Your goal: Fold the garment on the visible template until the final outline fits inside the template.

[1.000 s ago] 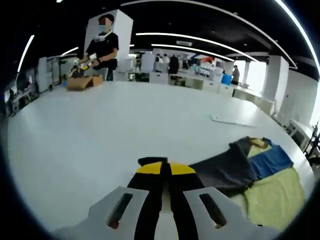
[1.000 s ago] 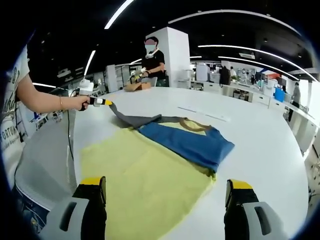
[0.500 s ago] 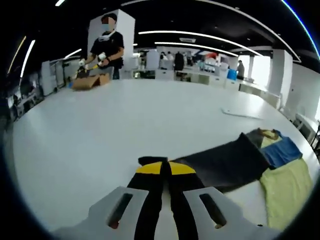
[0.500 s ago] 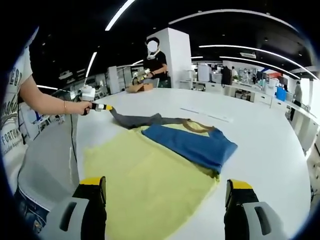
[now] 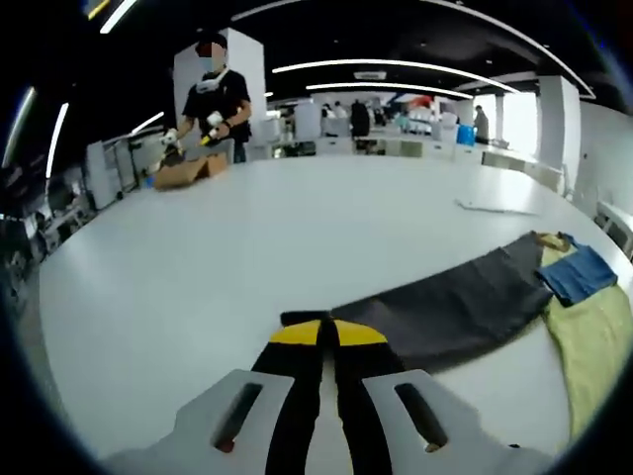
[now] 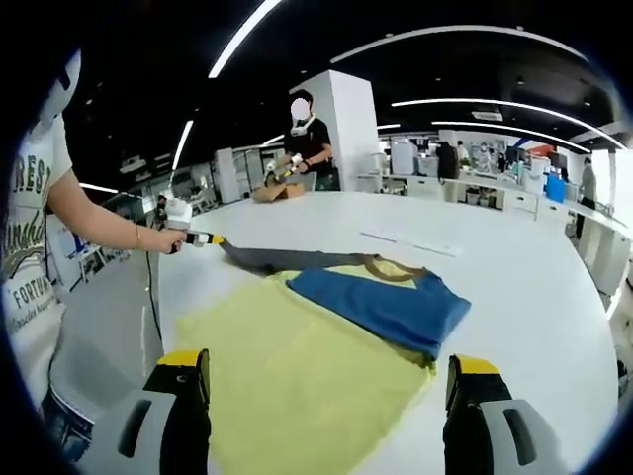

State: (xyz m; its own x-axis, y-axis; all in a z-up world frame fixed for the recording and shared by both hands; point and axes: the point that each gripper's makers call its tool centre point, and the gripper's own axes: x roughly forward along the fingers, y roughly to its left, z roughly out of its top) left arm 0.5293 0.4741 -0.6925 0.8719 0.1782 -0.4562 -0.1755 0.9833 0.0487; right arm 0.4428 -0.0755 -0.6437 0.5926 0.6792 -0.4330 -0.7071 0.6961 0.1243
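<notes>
Two pairs of tongs were in your hands. Your left tongs (image 5: 327, 334) were clenched on the end of the dark grey sleeve (image 5: 445, 312), their yellow-tipped jaws pressed together over the cloth. In the right gripper view those same left tongs (image 6: 210, 238) held the sleeve (image 6: 287, 259) drawn out into a long, nearly straight band running from the shirt toward your left hand (image 6: 176, 237). Your right tongs (image 6: 331, 381) stood released, the jaws wide apart and grasping nothing, with the yellow template (image 6: 297, 376) lying between them.

The garment was a shirt whose blue folded body (image 6: 381, 302) lay on the far part of the template, with a brown collar (image 6: 391, 269) at its top edge. The blue body's right edge reached roughly to the template's right edge; whether it overhung I could not tell. The pulled sleeve extended well beyond the template's left edge onto the bare white worktop (image 5: 297, 228).

You had broad bare worktop ahead of the left tongs and to the right of the shirt. A flat white sheet (image 6: 410, 244) lay beyond the collar, apart from it. At the far edge another person (image 5: 213, 104) stood handling a cardboard box (image 5: 183, 173), well apart from the garment.
</notes>
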